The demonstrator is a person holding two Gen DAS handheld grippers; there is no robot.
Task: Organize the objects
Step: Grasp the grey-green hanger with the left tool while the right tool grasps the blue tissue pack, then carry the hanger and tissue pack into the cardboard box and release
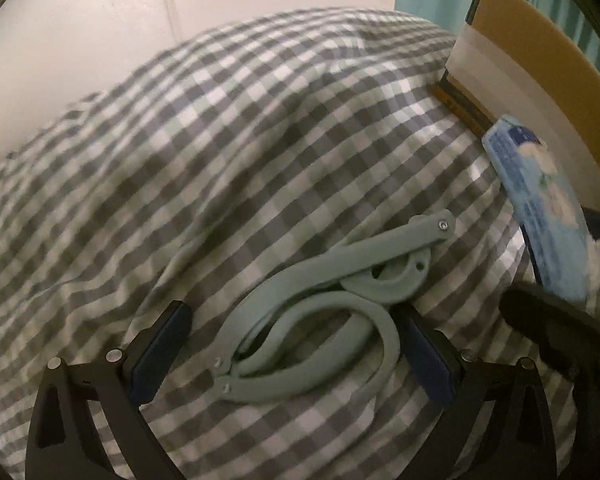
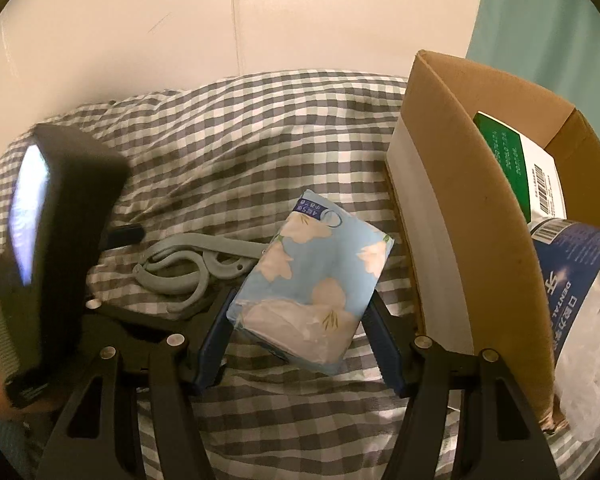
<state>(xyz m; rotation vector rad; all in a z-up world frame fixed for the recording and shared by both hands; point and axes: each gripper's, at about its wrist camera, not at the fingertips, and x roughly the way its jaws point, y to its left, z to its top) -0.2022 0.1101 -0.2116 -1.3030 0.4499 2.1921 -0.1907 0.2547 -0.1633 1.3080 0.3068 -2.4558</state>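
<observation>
A pale green folding hanger (image 1: 320, 304) lies on the checked bedcover (image 1: 220, 140). My left gripper (image 1: 296, 332) is open, its blue pads on either side of the hanger, apart from it. My right gripper (image 2: 300, 312) is shut on a light blue flowered tissue pack (image 2: 312, 276), held above the bedcover (image 2: 260, 140) beside the cardboard box (image 2: 472, 208). The tissue pack also shows at the right of the left wrist view (image 1: 540, 204). The hanger also shows in the right wrist view (image 2: 188, 268), left of the pack.
The open cardboard box (image 1: 532, 80) stands on the bed at the right and holds a green and white package (image 2: 516, 164) and a blue dental product bag (image 2: 580, 280). The left gripper's black body (image 2: 52, 240) fills the left side. A cream wall is behind.
</observation>
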